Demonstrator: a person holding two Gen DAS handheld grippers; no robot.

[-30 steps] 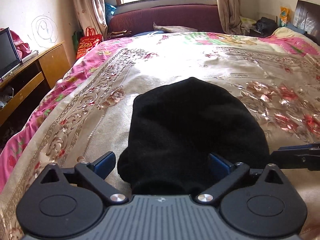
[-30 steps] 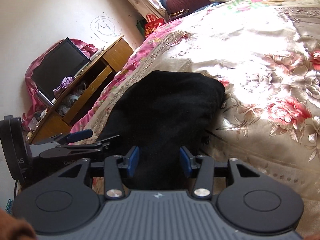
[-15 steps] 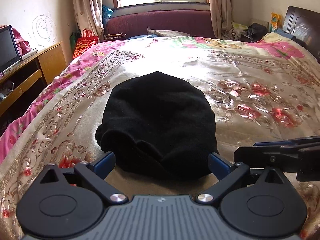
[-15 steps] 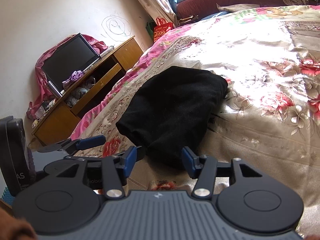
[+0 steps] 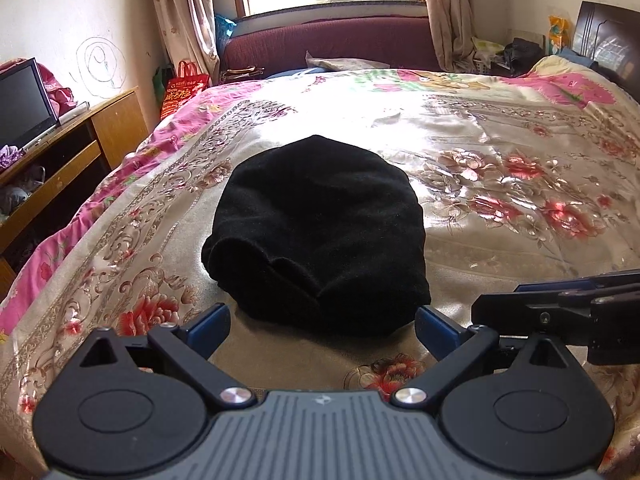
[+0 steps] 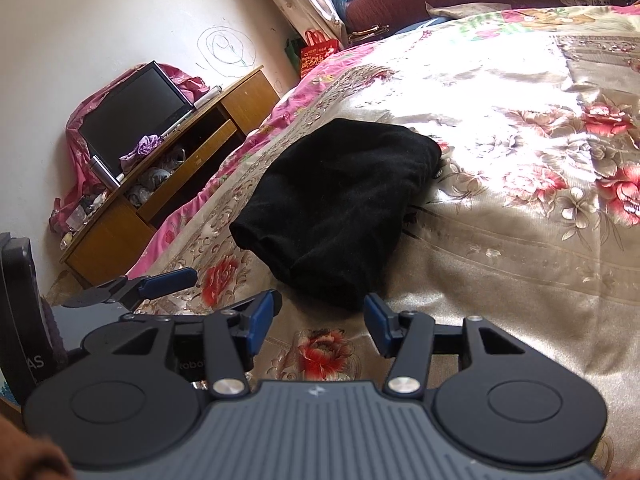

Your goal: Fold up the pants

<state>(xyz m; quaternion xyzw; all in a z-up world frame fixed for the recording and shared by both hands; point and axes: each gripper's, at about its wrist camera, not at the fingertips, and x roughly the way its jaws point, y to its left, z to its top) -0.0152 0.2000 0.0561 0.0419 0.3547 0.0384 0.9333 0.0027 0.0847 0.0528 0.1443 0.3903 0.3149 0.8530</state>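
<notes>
A: What sits closest to the cameras?

B: The left hand-held gripper point(image 5: 322, 326), its blue pads spread wide with nothing between them but bedspread. The right hand-held gripper point(image 6: 322, 318) is released too, its jaws having just opened a little, and they also frame bare cloth, not the garment.

A: And the pants?

B: The black pants point(image 5: 320, 232) lie folded into a thick bundle on the floral bedspread point(image 5: 520, 216), toward the near edge of the bed and closer to its left side, where the pink border hangs down. The bundle lies just ahead of both grippers, touching neither.

A: Which way does it run?

B: Its long axis runs away from the near edge toward the far window. The rumpled near end, where layered edges show, faces the grippers. The left one is squarely in front of it; the right one sits off to the right, so I judge the left nearer.

A: Anything unclear?

B: The cloth is so dark that I cannot count layers or tell waistband from hems. The far end's underside is hidden.
</notes>
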